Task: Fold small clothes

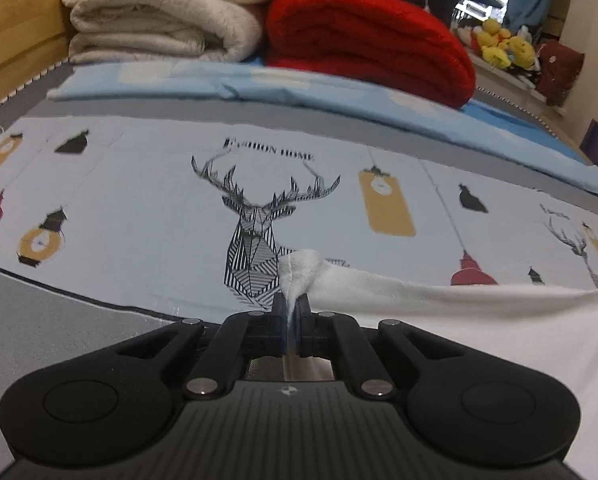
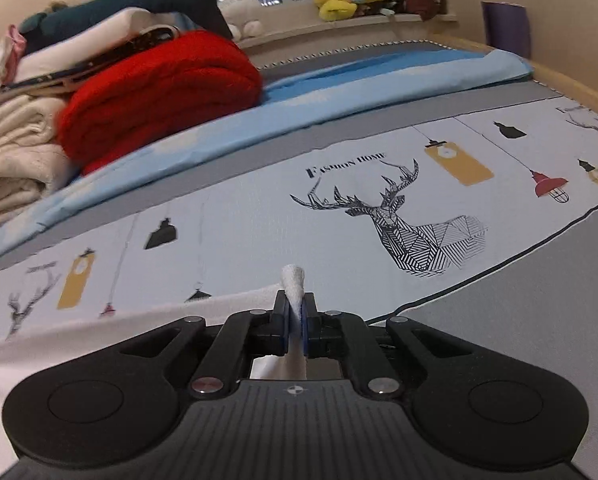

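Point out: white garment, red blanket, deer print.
white garment (image 1: 439,312), left wrist view, stretched body
red blanket (image 2: 159,92), right wrist view, folded side
deer print (image 1: 255,236), left wrist view, neck

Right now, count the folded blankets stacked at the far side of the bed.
2: a cream blanket on the left, a red blanket beside it. More bedding above may hide others.

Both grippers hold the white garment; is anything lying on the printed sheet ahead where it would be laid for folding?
Nothing visible: the deer-print sheet ahead of the left gripper and right gripper, both clamped on the white garment, is bare. The red blanket sits beyond.
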Available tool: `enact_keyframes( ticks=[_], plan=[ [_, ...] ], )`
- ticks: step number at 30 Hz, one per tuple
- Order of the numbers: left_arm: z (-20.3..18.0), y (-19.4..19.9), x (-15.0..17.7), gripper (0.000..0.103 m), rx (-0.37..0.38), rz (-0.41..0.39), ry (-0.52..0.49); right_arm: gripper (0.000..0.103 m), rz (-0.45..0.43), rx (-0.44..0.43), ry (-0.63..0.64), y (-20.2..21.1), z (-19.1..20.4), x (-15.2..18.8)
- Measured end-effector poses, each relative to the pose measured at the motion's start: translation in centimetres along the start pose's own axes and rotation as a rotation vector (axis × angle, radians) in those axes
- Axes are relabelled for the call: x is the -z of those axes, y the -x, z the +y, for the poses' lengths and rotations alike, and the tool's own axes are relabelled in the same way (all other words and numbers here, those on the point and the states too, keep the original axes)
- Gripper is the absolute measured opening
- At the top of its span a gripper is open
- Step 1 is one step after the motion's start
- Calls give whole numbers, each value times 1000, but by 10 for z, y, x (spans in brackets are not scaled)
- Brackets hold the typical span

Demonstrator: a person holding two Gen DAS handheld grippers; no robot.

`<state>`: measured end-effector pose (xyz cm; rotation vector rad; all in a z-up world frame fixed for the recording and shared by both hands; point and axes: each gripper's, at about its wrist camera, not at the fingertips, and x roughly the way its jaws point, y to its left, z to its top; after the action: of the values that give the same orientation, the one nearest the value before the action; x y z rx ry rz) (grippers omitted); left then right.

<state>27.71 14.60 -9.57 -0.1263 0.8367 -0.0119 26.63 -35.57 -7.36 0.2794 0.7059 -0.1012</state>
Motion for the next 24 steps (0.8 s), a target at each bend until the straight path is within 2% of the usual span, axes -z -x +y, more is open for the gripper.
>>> enact_keyframes(
  ticks=[3,4,5,7,10,16,18,21,22,24],
  plan=[
    [6,-17,4,8,5,125,43,8,88,51,12,-22,3,5],
    [10,-21,6,13,12,173,66,17,122,74,13,-30,2,8],
    [15,-23,9,19,27,208,85,21,153,99,15,-34,0,11],
    [22,-22,15,24,76,268,111,25,185,84,12,-34,-4,17],
    [27,-9,23,31,90,287,94,25,230,35,11,-25,-9,22],
    [39,27,44,34,149,355,80,31,313,1,20,7,-27,40],
    [41,38,58,34,175,395,70,35,341,-18,1,20,-35,47],
    [42,54,77,33,162,473,60,35,418,-55,-27,39,-43,65],
    [42,62,80,33,159,471,49,35,449,-48,-14,46,-42,71],
    [41,78,87,33,166,453,41,35,455,-48,25,66,-39,75]
  ],
)
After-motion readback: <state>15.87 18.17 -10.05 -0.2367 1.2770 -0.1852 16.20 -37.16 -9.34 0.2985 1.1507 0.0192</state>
